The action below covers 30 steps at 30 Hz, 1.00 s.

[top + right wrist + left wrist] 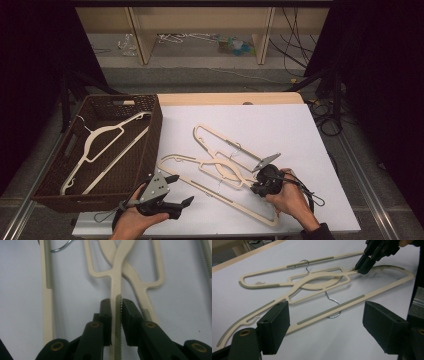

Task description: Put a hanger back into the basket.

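Two cream plastic hangers with wire hooks lie crossed on the white table cover: a near hanger and a far hanger. My right gripper is shut on the near hanger's upper arm. In the right gripper view, the jaws pinch the grey ribbed strip on that hanger. My left gripper hovers at the near left, open and holding nothing. In the left gripper view its gripper frames the near hanger's lower bar, apart from it, with the right gripper farther off.
A brown wicker basket stands at the table's left edge with another cream hanger lying inside. Beyond the table are a wooden shelf frame and loose cables on the floor. Bare white cover spreads at the back right.
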Each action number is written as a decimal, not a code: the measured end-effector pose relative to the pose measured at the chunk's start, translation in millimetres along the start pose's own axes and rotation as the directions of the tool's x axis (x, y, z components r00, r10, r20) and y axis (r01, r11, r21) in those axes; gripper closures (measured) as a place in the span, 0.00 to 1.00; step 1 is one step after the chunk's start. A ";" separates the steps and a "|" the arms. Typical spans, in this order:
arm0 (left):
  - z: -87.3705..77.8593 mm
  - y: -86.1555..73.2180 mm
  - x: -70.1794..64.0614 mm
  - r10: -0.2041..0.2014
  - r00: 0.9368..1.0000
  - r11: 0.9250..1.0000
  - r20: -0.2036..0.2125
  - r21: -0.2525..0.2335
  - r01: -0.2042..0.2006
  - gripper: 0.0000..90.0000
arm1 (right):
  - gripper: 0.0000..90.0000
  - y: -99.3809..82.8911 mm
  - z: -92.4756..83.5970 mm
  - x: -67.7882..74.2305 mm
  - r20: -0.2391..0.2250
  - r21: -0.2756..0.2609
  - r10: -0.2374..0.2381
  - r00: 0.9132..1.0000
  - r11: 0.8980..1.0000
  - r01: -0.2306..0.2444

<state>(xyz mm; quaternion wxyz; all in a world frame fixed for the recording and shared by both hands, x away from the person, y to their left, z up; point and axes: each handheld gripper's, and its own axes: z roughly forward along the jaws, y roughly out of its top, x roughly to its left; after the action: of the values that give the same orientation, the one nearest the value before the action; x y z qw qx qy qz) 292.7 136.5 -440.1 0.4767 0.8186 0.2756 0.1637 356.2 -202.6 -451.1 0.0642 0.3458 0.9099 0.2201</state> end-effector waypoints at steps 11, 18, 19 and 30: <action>26.8 11.6 -1.2 0.002 0.999 1.000 0.033 0.016 -0.003 0.25 | 0.88 8.1 -2.2 -11.0 0.058 -0.006 -0.016 0.998 1.000 0.017; 25.5 10.4 1.7 0.000 1.000 1.000 0.027 0.021 0.000 0.25 | 0.89 6.6 -4.8 -17.6 0.077 -0.001 -0.020 0.997 1.000 0.020; 25.5 10.4 1.7 0.000 1.000 1.000 0.027 0.021 0.000 0.25 | 0.89 6.5 -6.3 -16.7 0.073 -0.006 -0.028 0.997 1.000 0.029; 64.4 28.1 24.0 -0.012 0.999 0.996 -0.033 0.084 0.014 0.27 | 0.89 -2.3 -25.0 -10.7 0.082 -0.028 -0.062 0.995 0.998 0.064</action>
<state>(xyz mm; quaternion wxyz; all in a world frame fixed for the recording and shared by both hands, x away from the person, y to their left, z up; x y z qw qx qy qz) 354.3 95.5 -447.2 0.4381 0.8334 0.2953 0.1621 356.2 -220.1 -430.1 0.1130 0.3244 0.9135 0.2177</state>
